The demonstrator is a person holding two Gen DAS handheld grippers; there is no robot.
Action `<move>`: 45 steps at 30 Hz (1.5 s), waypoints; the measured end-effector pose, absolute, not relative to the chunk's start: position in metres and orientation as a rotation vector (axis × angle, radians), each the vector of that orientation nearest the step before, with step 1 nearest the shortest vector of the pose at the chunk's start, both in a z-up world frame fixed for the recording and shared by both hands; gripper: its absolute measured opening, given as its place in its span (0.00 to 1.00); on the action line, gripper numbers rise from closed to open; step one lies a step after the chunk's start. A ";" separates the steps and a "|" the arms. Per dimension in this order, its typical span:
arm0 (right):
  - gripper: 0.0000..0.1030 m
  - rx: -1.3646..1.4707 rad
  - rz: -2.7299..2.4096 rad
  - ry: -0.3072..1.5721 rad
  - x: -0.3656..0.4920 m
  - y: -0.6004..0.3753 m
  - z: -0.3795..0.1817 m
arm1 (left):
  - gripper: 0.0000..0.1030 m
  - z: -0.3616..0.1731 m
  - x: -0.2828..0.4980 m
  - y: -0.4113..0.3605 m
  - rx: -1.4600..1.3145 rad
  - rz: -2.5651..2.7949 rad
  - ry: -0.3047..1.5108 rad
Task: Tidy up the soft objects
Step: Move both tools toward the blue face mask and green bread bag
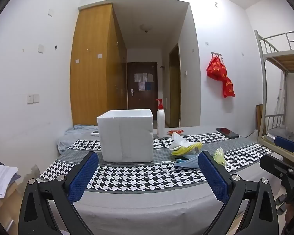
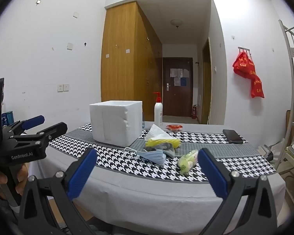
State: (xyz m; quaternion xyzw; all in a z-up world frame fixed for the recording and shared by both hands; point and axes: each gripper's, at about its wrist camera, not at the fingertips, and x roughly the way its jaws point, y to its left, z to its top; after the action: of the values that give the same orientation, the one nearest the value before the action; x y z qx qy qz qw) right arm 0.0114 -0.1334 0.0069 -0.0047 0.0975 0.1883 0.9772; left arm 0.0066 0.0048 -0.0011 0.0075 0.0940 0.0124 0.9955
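A white foam box (image 1: pixel 126 135) (image 2: pixel 115 124) stands open-topped on the houndstooth-covered table (image 1: pixel 127 178) (image 2: pixel 127 166). To its right lies a small heap: a white tissue (image 1: pixel 177 140) (image 2: pixel 156 131), a yellow item (image 1: pixel 187 149) (image 2: pixel 163 142), a blue face mask (image 1: pixel 186 163) (image 2: pixel 154 155) and a clear packet with yellow-green contents (image 1: pixel 220 155) (image 2: pixel 187 160). My left gripper (image 1: pixel 148 178) (image 2: pixel 39 126) is open, short of the table's near edge, with nothing between its pads. My right gripper (image 2: pixel 147 171) (image 1: pixel 280 150) is also open and empty, facing the heap.
A white pump bottle (image 1: pixel 160 120) (image 2: pixel 158 112) stands behind the box, a red packet (image 1: pixel 175 131) (image 2: pixel 174 127) and a dark phone (image 1: pixel 227 132) (image 2: pixel 232 136) lie at the back right. A metal bunk bed (image 1: pixel 278 58) stands at right; a hand (image 2: pixel 2 178) holds the left tool.
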 end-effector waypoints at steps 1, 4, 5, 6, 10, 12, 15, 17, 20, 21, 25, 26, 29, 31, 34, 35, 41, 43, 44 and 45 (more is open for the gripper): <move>1.00 -0.009 0.378 0.189 0.011 -0.134 0.007 | 0.99 -0.001 0.007 0.004 0.014 0.023 0.190; 1.00 -0.010 0.379 0.191 0.011 -0.134 0.006 | 0.99 -0.001 0.008 0.005 0.009 0.024 0.192; 1.00 -0.010 0.378 0.191 0.011 -0.134 0.007 | 0.99 -0.001 0.008 0.004 0.013 0.028 0.191; 1.00 -0.010 0.378 0.190 0.010 -0.134 0.007 | 0.99 -0.002 0.008 0.004 0.016 0.029 0.190; 1.00 -0.010 0.379 0.191 0.010 -0.134 0.008 | 0.99 -0.002 0.010 0.006 0.004 0.015 0.193; 1.00 -0.010 0.379 0.188 0.009 -0.134 0.007 | 0.99 -0.001 0.010 0.007 0.003 0.021 0.188; 1.00 -0.014 0.381 0.187 0.006 -0.135 0.006 | 0.99 0.001 0.011 0.012 -0.004 0.038 0.179; 1.00 -0.012 0.372 0.200 0.016 -0.134 0.006 | 0.99 0.003 0.012 0.015 -0.003 0.045 0.173; 1.00 -0.012 0.369 0.208 0.021 -0.134 0.006 | 0.99 0.004 0.013 0.020 -0.004 0.062 0.161; 1.00 -0.012 0.367 0.213 0.024 -0.133 0.004 | 0.99 0.004 0.014 0.021 -0.006 0.064 0.155; 1.00 -0.021 0.362 0.235 0.036 -0.129 0.001 | 0.99 0.002 0.022 0.027 -0.016 0.071 0.160; 1.00 -0.022 0.358 0.240 0.038 -0.128 -0.001 | 0.99 0.001 0.025 0.028 -0.019 0.065 0.166; 1.00 -0.024 0.356 0.252 0.046 -0.126 -0.004 | 0.99 0.002 0.030 0.029 -0.011 0.050 0.156; 1.00 -0.023 0.348 0.259 0.050 -0.126 -0.005 | 0.99 0.001 0.033 0.026 0.008 0.043 0.153; 1.00 -0.016 0.337 0.276 0.060 -0.128 -0.008 | 0.99 -0.001 0.043 0.024 0.015 0.011 0.168; 1.00 -0.013 0.332 0.285 0.064 -0.129 -0.009 | 0.99 -0.002 0.046 0.023 0.018 0.005 0.175; 1.00 -0.004 0.309 0.321 0.082 -0.134 -0.015 | 0.99 -0.008 0.068 0.015 0.031 -0.042 0.222; 1.00 0.002 0.305 0.332 0.088 -0.136 -0.016 | 0.99 -0.010 0.075 0.012 0.037 -0.056 0.237; 1.00 0.003 0.301 0.338 0.091 -0.137 -0.017 | 0.99 -0.010 0.078 0.011 0.038 -0.061 0.243; 1.00 0.005 0.297 0.344 0.095 -0.139 -0.018 | 0.99 -0.011 0.082 0.009 0.038 -0.067 0.251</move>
State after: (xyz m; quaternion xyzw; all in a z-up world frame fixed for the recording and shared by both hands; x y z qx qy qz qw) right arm 0.0945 -0.1391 -0.0179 0.0026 0.1707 0.1471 0.9743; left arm 0.0819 0.0093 -0.0105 0.0188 0.1253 -0.0334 0.9914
